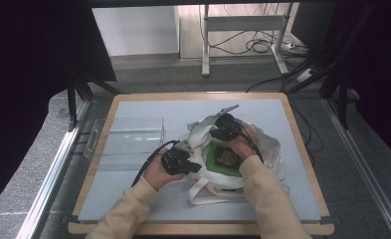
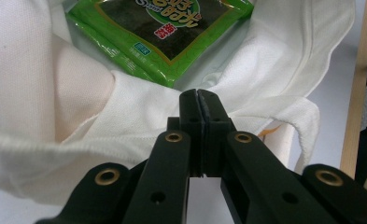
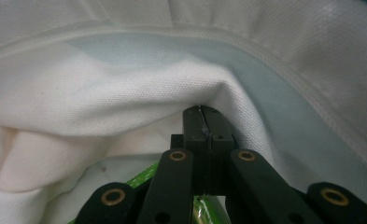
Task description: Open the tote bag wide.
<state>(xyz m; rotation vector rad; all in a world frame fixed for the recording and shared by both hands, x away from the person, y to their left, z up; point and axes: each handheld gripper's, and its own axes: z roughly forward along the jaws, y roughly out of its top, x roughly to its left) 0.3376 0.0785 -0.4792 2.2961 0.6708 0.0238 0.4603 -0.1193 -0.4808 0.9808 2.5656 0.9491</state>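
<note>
A white cloth bag (image 1: 268, 145) lies open on the grey mat, with a green seaweed packet (image 1: 225, 158) lying flat inside it. My left gripper (image 1: 197, 167) is at the bag's near left rim. In the left gripper view its jaws (image 2: 198, 95) are pressed together on the edge of the bag's cloth (image 2: 41, 70), just in front of the green packet (image 2: 172, 28). My right gripper (image 1: 219, 135) is at the far rim. In the right gripper view it (image 3: 201, 112) is shut on a fold of the cloth (image 3: 125, 102), and a green corner of the packet (image 3: 144, 176) shows below.
A clear plastic tray (image 1: 128, 132) stands on the left of the grey mat (image 1: 183, 109). The bag's handles (image 1: 203, 196) trail toward the front edge. The wooden table border (image 1: 302, 149) runs close to the bag's right side. Desk legs and cables stand on the floor beyond.
</note>
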